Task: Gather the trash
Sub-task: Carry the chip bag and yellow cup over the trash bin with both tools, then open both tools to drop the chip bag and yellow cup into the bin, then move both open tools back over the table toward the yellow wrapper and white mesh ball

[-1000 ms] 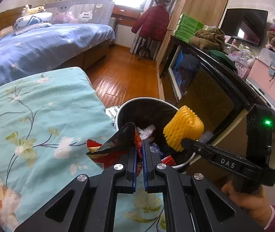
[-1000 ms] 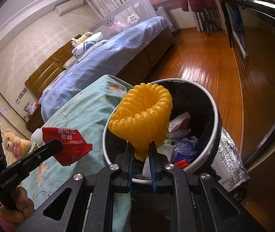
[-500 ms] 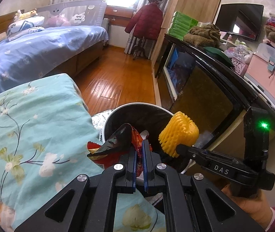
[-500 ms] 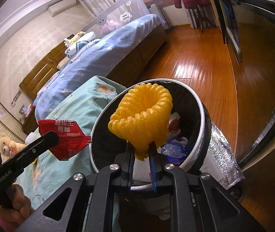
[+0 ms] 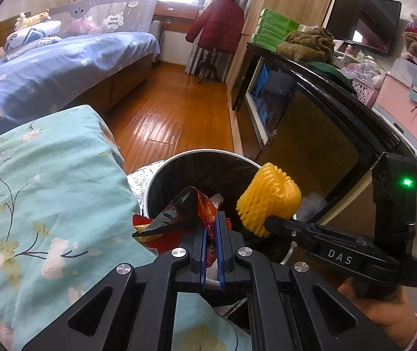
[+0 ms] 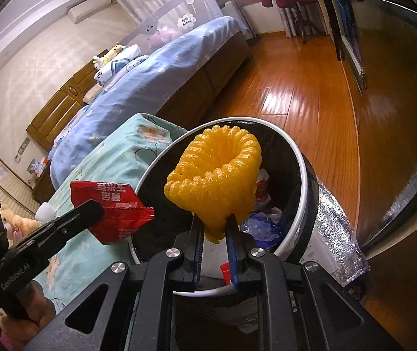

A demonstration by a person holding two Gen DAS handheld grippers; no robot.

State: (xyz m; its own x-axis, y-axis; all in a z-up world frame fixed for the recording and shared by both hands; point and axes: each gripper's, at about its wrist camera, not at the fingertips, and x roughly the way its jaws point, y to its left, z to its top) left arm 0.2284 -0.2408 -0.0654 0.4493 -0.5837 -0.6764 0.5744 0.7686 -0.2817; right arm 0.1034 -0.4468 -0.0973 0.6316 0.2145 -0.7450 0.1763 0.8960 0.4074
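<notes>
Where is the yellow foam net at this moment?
The yellow foam net is pinched in the right tool, above the trash bin, with the red wrapper at its left in the right wrist view.

Yellow foam net (image 6: 217, 178), red wrapper (image 6: 112, 207), black-lined white-rimmed bin (image 6: 303, 193), teal floral quilt (image 5: 32, 193).

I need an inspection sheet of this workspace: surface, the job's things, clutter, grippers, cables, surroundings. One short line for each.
Surface: floral teal bedspread beside wooden floor.
Job's things: trash bin, black liner, already holding wrappers; red snack wrapper; yellow foam fruit net.
Clutter: white cotton ball and plush toy on the bedspread.
Grippers: left gripper shut on the red snack wrapper at the bin's rim; right gripper shut on the yellow foam fruit net over the bin.
Cables: nothing seen.
Surroundings: blue bed, dark cabinet, red coat.
</notes>
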